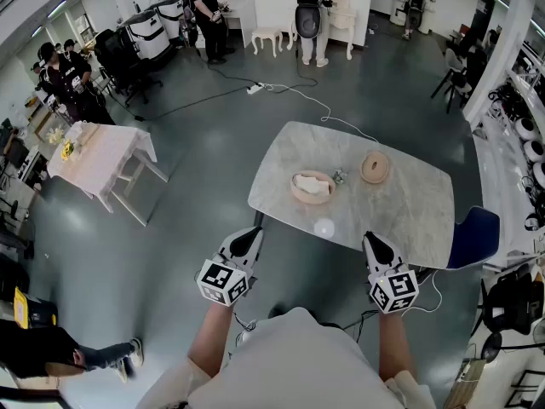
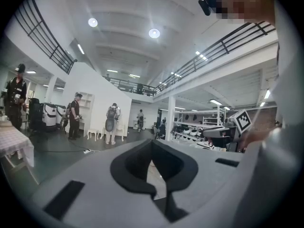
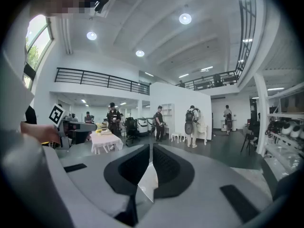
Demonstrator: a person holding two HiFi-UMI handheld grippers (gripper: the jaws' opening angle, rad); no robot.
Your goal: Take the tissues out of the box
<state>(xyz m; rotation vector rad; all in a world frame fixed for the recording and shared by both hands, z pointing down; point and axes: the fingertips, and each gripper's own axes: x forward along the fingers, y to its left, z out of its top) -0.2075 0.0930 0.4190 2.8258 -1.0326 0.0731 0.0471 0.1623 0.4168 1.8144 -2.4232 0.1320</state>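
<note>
A round wooden tissue box (image 1: 297, 194) with white tissue (image 1: 313, 184) bunched in its top sits mid-table on the marble table (image 1: 400, 216). Both grippers hover in front of the table's near edge, well short of the box. My left gripper (image 1: 252, 235) is at the near left corner and points level; in the left gripper view (image 2: 152, 144) its jaws meet at the tips with nothing between them. My right gripper (image 1: 372, 239) is over the near edge; in the right gripper view (image 3: 151, 148) its jaws also meet, empty.
A round wooden lid-like piece (image 1: 375, 167) and a small crumpled object (image 1: 340, 176) lie right of the box. A blue chair (image 1: 473, 235) stands at the table's right. A cloth-covered table (image 1: 98, 156) is far left. A cable (image 1: 281, 88) runs over the floor; people stand at the back.
</note>
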